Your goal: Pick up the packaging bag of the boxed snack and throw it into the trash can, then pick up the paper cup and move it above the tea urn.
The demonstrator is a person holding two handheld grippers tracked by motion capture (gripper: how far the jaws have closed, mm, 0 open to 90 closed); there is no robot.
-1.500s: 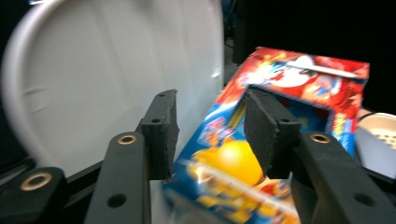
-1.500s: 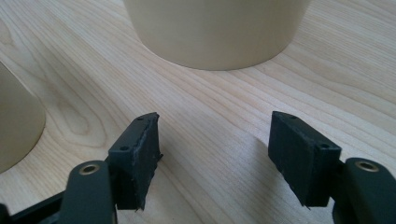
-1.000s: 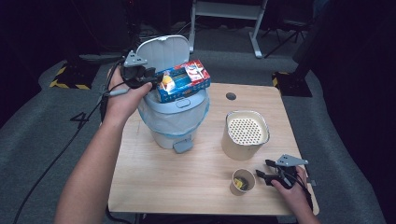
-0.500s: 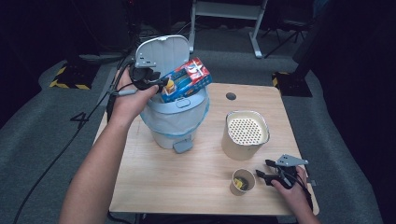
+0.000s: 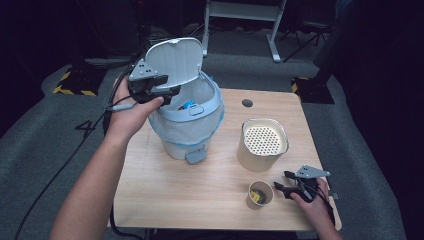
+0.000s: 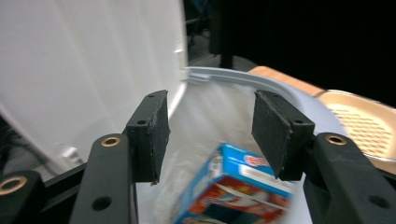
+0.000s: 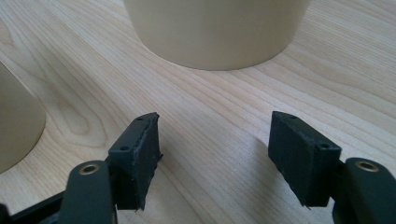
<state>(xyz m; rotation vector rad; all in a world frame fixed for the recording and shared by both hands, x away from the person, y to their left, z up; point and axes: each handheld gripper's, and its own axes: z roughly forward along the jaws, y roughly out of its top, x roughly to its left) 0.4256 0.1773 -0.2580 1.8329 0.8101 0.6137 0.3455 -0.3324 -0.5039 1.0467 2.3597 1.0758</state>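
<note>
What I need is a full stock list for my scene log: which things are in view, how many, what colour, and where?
table: 1, light wood, centre
pedal bin: 1, pale blue-grey with white liner, table's left part, lid up
box: 1, blue and red, inside the bin
perforated-top container: 1, beige, right of the bin
paper cup: 1, tan, something yellow inside, near edge
left gripper: 1, black, over the bin's mouth; fingers have just been opening, nothing between them
right gripper: 1, black, low over the table beside the cup, fingers apart, holding nothing
</note>
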